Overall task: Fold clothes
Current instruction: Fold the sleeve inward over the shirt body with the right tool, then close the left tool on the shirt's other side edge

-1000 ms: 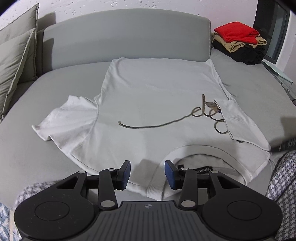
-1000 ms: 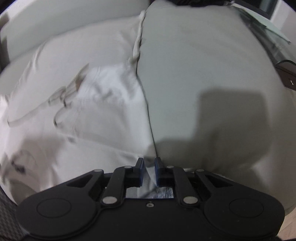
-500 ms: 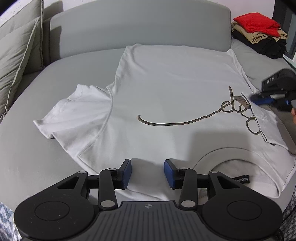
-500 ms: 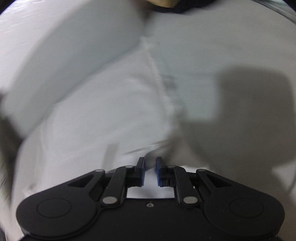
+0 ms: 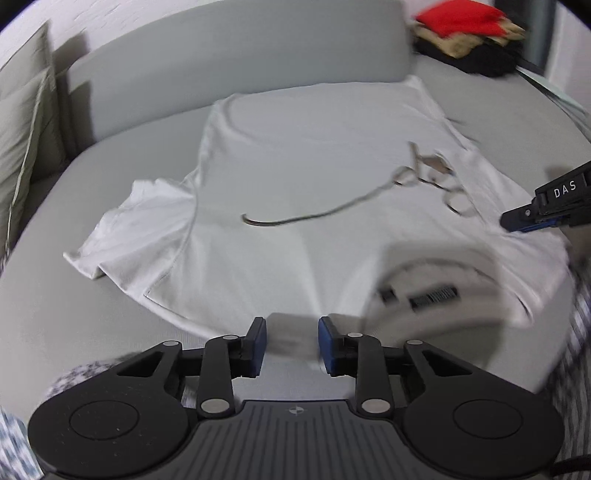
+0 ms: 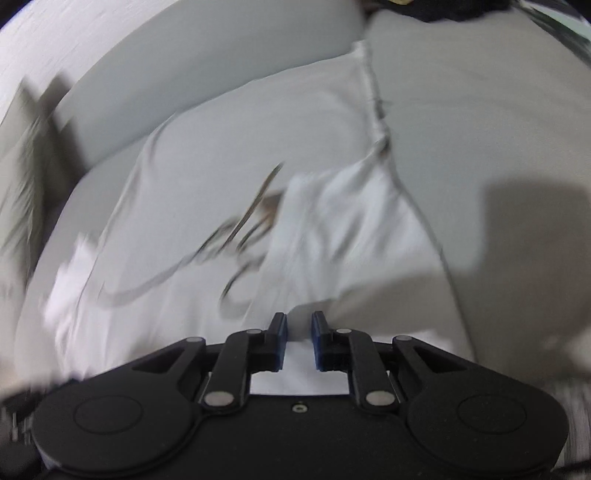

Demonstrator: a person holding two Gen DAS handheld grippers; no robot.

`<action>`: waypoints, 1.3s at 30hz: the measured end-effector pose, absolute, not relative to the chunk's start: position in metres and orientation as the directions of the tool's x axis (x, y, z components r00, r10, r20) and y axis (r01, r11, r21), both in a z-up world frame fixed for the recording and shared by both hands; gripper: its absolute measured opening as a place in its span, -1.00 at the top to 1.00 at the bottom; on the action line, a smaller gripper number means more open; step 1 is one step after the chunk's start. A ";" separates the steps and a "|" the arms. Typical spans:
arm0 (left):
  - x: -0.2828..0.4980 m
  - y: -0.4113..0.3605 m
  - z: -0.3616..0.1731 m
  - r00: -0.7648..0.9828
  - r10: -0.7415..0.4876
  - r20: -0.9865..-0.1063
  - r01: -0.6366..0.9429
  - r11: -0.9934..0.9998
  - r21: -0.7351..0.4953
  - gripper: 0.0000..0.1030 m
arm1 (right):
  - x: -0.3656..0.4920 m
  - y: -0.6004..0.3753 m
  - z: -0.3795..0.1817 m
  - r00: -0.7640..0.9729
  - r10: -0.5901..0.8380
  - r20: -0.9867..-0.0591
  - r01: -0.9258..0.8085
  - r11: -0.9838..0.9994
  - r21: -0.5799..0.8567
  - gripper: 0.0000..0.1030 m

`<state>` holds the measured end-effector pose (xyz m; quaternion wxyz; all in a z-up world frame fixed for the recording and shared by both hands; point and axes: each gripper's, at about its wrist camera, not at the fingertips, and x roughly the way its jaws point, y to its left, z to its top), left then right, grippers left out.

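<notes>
A white T-shirt (image 5: 295, 177) with a thin dark script print lies spread on the grey sofa seat, its collar toward me. My left gripper (image 5: 291, 345) is open, with the shirt's near shoulder edge lying between its blue pads. My right gripper (image 6: 298, 341) is nearly shut on the shirt's right sleeve (image 6: 343, 236), which is folded in over the chest. It also shows in the left wrist view (image 5: 517, 223) at the right, low over that sleeve. Both views are motion-blurred.
A pile of folded clothes, red on top (image 5: 458, 18), sits at the back right of the sofa (image 5: 229, 62). Grey cushions (image 5: 22, 122) stand at the left. Patterned fabric (image 5: 580, 332) lies at the near right.
My left gripper has come down to the shirt's near shoulder. My right gripper has pulled back toward me along the folded right sleeve, still holding it.
</notes>
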<state>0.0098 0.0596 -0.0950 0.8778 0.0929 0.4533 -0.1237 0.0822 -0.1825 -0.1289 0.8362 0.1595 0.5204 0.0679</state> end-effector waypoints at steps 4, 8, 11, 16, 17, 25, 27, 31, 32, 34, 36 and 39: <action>-0.006 0.077 -0.082 0.602 -0.178 -0.778 0.289 0.957 0.004 0.39 | 0.053 -0.178 -0.117 0.415 0.355 -0.838 0.023 0.916 0.400 0.65; -0.001 0.115 -0.068 0.710 -0.063 -0.701 0.103 0.995 0.014 0.37 | 0.046 -0.177 -0.105 0.491 0.401 -0.773 0.019 0.883 0.470 0.25; 0.011 0.157 -0.064 0.744 0.011 -0.668 -0.070 0.996 -0.061 0.24 | 0.050 -0.169 -0.104 0.514 0.444 -0.734 0.025 0.848 0.530 0.05; 0.036 0.236 -0.080 0.721 0.059 -0.690 -0.333 0.903 -0.271 0.27 | 0.058 -0.154 -0.115 0.494 0.526 -0.693 0.072 0.769 0.635 0.01; 0.041 0.249 -0.083 0.721 0.057 -0.690 -0.365 0.878 -0.310 0.25 | 0.058 -0.152 -0.115 0.490 0.535 -0.688 0.076 0.760 0.645 0.00; 0.089 0.310 -0.124 0.700 -0.104 -0.707 -0.451 0.703 -0.550 0.24 | 0.061 -0.149 -0.117 0.502 0.533 -0.681 0.120 0.737 0.665 -0.14; 0.097 0.315 -0.126 0.706 -0.112 -0.699 -0.443 0.700 -0.560 0.25 | 0.060 -0.154 -0.119 0.507 0.525 -0.684 0.139 0.733 0.666 -0.14; 0.114 0.317 -0.130 0.701 -0.141 -0.699 -0.415 0.716 -0.561 0.40 | 0.060 -0.160 -0.125 0.509 0.517 -0.688 0.180 0.718 0.673 -0.15; 0.118 0.315 -0.130 0.694 -0.150 -0.704 -0.407 0.725 -0.555 0.44 | 0.059 -0.161 -0.126 0.508 0.515 -0.690 0.185 0.717 0.672 -0.15; 0.126 0.311 -0.130 0.677 -0.160 -0.718 -0.389 0.750 -0.534 0.44 | 0.059 -0.162 -0.128 0.507 0.511 -0.694 0.193 0.718 0.669 -0.15; 0.133 0.305 -0.126 0.654 -0.154 -0.741 -0.367 0.792 -0.488 0.47 | 0.059 -0.163 -0.130 0.504 0.509 -0.697 0.201 0.716 0.668 -0.15; 0.143 0.295 -0.122 0.601 -0.161 -0.783 -0.331 0.841 -0.427 1.00 | 0.057 -0.166 -0.131 0.507 0.513 -0.693 0.207 0.708 0.676 -0.15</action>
